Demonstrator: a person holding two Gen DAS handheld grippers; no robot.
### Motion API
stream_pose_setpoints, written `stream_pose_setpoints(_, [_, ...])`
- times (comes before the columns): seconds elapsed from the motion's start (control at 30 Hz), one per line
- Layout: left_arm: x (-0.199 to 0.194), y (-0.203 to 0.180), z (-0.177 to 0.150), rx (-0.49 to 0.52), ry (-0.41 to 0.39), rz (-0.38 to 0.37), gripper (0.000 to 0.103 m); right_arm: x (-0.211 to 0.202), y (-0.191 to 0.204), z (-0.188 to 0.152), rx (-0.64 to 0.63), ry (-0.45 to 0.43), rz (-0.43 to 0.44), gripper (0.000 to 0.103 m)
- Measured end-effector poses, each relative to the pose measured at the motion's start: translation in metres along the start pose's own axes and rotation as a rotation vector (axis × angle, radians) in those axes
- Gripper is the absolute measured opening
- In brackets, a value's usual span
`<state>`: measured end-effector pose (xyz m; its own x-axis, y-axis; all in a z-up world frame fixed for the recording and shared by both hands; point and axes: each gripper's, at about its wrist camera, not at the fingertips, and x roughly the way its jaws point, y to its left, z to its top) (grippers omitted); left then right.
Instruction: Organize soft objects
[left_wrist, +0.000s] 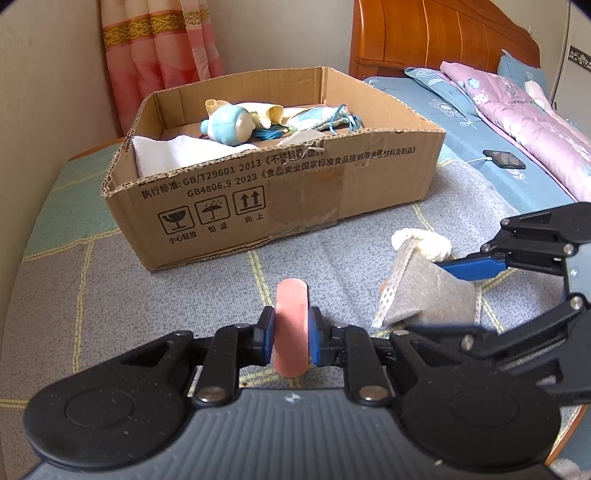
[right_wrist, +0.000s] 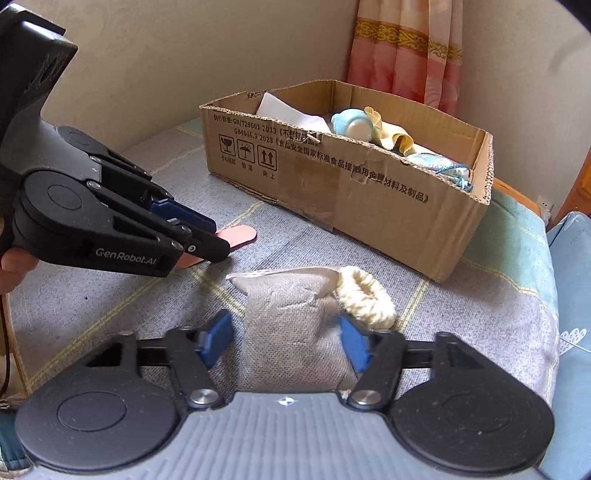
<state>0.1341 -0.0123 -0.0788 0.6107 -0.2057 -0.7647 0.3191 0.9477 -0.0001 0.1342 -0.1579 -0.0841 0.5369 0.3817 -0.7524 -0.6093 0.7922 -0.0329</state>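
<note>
1. Grey sachet (right_wrist: 291, 325) lies on the bed cover (right_wrist: 110, 295), near side of the cardboard box (right_wrist: 369, 206). Its long axis runs near-to-far, roughly along the right claw's pointing line; the flat wide end is at the far end.
2. Cream scrunchie (right_wrist: 365, 295) touches the sachet's far-right corner. Judgement: it could snag and ride along on a lift.
3. Right claw (right_wrist: 286, 341) straddles the sachet, half spread. The right pad looks to be touching the fabric; the left pad stands just clear of it, with a gap visible. So the sachet is between the pads but not pinched yet.
4. No earlier picture to compare, so I'm only calling the current stance.
5. Left claw (left_wrist: 291, 338) is pressed together on a pink strip (left_wrist: 291, 328), which stands upright between the pads. The strip's far end sticks out past the tips.
6. The left claw sits left of the sachet, close by; the right claw is the nearer one and is already lined up.
7. The box lies far and slightly right of the right claw, open top. Inside: blue-white plush toy (left_wrist: 231, 123), white cloth (left_wrist: 173, 155), pale yellow cloth (left_wrist: 266, 112), blue patterned pouch (left_wrist: 317, 120).
8. Judgement: next is to finish closing on the sachet, then lift over the near wall of the box. The left claw's load goes the same way.
</note>
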Motion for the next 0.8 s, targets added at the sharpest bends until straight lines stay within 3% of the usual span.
stream_pose_setpoints(0.07, [-0.001, -0.001, 0.0, 0.008, 0.001, 0.001, 0.017, -0.003, -0.001, 0.0, 0.011, -0.001, -0.009, 0.047])
stream_pose_setpoints(0.17, [-0.002, -0.002, 0.0, 0.016, 0.002, 0.0, 0.017, -0.007, -0.002, 0.001, 0.021, -0.007, -0.015, 0.042])
stream_pose_setpoints(0.8, [-0.037, 0.0, -0.004, 0.052, -0.021, -0.038, 0.017, -0.043, -0.007, 0.005, 0.065, -0.072, -0.061, 0.041])
